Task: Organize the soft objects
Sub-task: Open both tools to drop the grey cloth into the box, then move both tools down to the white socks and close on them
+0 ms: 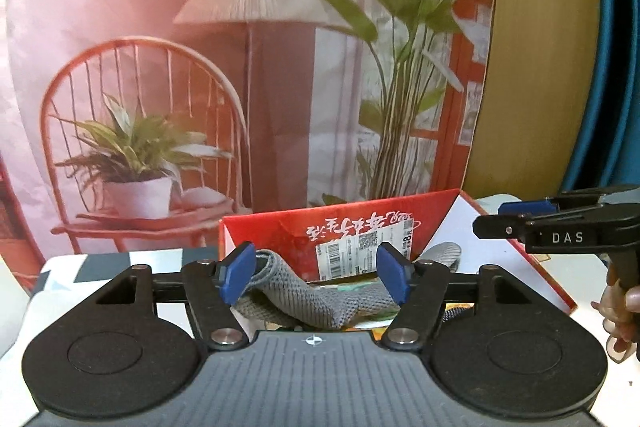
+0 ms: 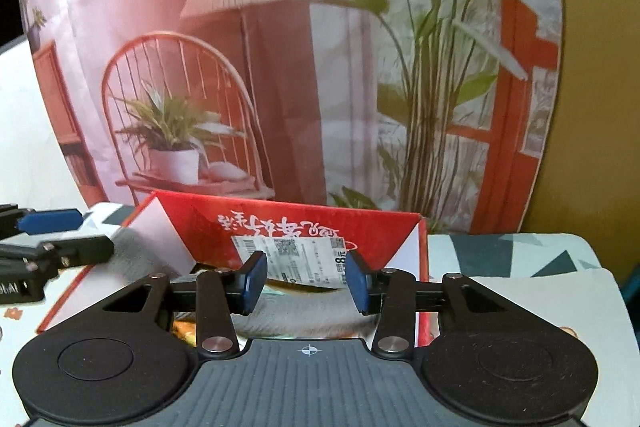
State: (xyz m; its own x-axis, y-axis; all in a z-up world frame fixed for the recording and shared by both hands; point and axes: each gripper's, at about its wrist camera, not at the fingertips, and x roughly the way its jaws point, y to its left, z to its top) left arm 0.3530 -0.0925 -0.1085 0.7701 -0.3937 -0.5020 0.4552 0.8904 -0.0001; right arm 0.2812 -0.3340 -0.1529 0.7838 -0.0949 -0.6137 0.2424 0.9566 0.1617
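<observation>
1. A large printed backdrop [image 1: 240, 67] fills the far side of both views. It pictures a pink room with an orange chair, a potted plant, a floor lamp and tall green leaves.
2. A table [image 2: 520, 255] with a pale cloth patterned in dark teal and grey triangles lies below the backdrop.
3. An open red cardboard box [image 1: 280, 231] stands on the table, close to the backdrop. Its raised rear flap carries white upside-down script and a white shipping label [image 1: 352, 251] with barcodes.
4. The left gripper [image 1: 316, 273] hangs over the box's near edge and points down into it. Its blue-padded fingers [image 1: 240, 271] stand wide apart and grip nothing.
5. The right gripper [image 2: 306, 281] hangs over the same box, to the right of the left one. Its blue-padded fingers [image 2: 254, 281] are moderately apart and empty, with the label and the box interior showing between them.
6. A grey mesh fabric piece [image 1: 312, 301], soft and crumpled, lies inside the box. In the left wrist view it sits below and between the left fingers, and one end rises just beside the left pad; I cannot tell whether it touches the pad.
7. In the left wrist view a person's hand [image 1: 624, 311] grips the right gripper's handle at the right edge.
</observation>
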